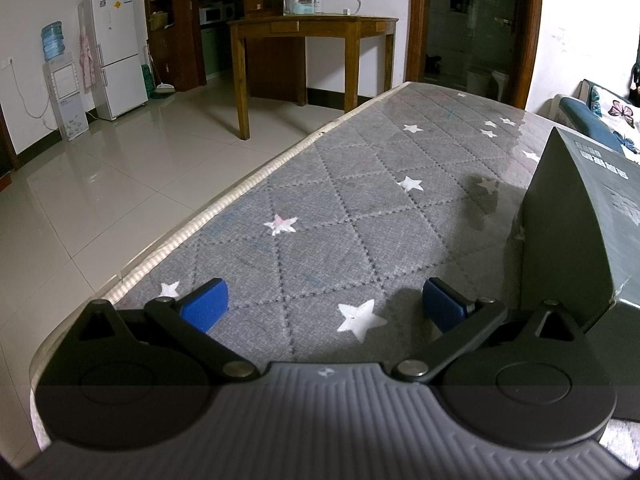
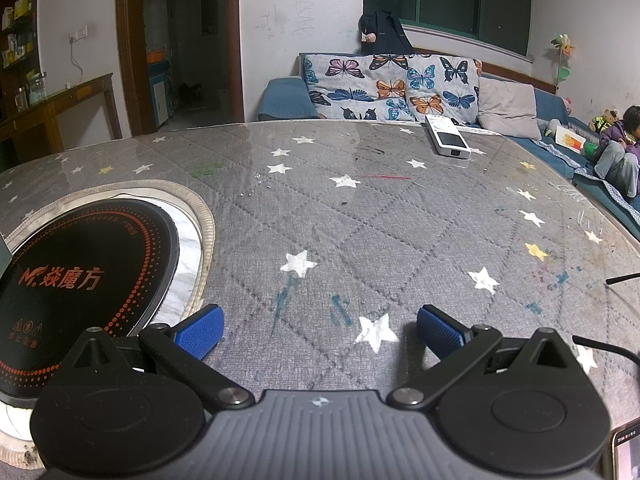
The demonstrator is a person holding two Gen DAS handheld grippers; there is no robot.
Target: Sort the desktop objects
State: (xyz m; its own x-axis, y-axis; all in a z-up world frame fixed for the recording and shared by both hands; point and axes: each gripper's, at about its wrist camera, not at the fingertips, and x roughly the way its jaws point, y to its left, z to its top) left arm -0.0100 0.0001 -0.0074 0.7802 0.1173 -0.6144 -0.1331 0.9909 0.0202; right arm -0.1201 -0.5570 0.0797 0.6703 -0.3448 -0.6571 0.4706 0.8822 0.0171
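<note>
My left gripper (image 1: 324,306) is open and empty, low over the grey star-patterned table cover (image 1: 360,208). A dark grey-green box (image 1: 580,232) stands just right of its right finger. My right gripper (image 2: 320,332) is open and empty over the same cover (image 2: 360,220). A white remote-like device (image 2: 446,136) lies at the far side of the table, well ahead and to the right. A thin black cable (image 2: 612,350) lies at the right edge beside the right finger. A phone corner (image 2: 626,456) shows at the bottom right.
A round black induction cooktop (image 2: 80,280) is set into the table left of the right gripper. The table edge (image 1: 200,220) drops to the tiled floor on the left. A sofa (image 2: 400,88) with cushions stands beyond; a child (image 2: 620,148) sits at the far right.
</note>
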